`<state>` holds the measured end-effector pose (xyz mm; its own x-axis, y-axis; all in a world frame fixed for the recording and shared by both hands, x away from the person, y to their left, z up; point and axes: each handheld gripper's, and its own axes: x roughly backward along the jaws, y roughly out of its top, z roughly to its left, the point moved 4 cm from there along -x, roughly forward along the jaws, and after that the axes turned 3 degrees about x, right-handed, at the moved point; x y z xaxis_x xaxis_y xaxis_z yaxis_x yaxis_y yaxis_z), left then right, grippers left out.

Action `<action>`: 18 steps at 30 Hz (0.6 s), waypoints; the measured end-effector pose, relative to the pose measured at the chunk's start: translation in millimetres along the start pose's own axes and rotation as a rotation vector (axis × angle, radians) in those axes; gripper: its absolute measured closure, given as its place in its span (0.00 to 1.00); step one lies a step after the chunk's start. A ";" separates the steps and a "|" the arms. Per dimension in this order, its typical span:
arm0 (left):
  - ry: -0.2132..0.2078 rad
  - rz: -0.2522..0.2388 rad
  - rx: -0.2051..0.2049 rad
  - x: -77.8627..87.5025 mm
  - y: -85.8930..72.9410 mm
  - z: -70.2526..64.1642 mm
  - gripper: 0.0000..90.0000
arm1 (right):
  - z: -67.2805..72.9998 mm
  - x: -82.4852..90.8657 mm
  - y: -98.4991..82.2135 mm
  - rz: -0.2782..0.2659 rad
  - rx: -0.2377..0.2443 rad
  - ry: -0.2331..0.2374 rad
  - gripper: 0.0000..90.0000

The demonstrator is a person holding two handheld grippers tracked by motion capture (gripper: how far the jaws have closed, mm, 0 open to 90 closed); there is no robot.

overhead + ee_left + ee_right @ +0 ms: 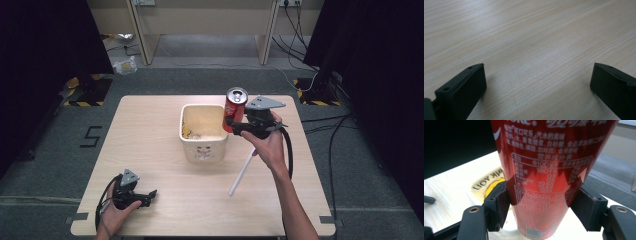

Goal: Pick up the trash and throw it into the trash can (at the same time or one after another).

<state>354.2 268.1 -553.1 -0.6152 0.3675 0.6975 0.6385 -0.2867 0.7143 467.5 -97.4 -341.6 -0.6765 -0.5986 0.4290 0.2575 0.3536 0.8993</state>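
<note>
A red drink can [235,108] hangs in the air beside the right rim of a cream square tub [185,131], with my right gripper [235,125] shut on its sides. In the right gripper view the can [544,170] stands between the two black pads [499,207], and the tub's printed wall [486,183] shows behind and below it. My left gripper [150,196] rests low on the table [150,130] near its front left corner. Its jaws stand wide apart in the left gripper view [536,82], with bare wood between them.
A white straw or stick [242,172] lies on the table in front of the tub, under my right forearm. Some crumbs or scraps lie inside the tub. Cables and black stands sit on the floor beyond the table.
</note>
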 end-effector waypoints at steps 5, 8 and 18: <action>-0.001 -0.002 0.000 -0.1 0.0 0.0 0.00 | 7.1 -12.8 7.3 0.008 0.011 0.028 0.38; -0.001 -0.002 0.000 -0.1 0.0 0.0 0.00 | 8.9 -18.3 8.8 0.008 0.010 0.035 0.38; 0.000 -0.003 0.000 -0.2 0.0 0.0 0.00 | 18.4 -50.4 7.5 0.037 0.002 0.075 0.38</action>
<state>354.3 268.0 -553.3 -0.6172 0.3688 0.6950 0.6365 -0.2852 0.7166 490.8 -51.4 -358.1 -0.6127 -0.6375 0.4671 0.2797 0.3779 0.8826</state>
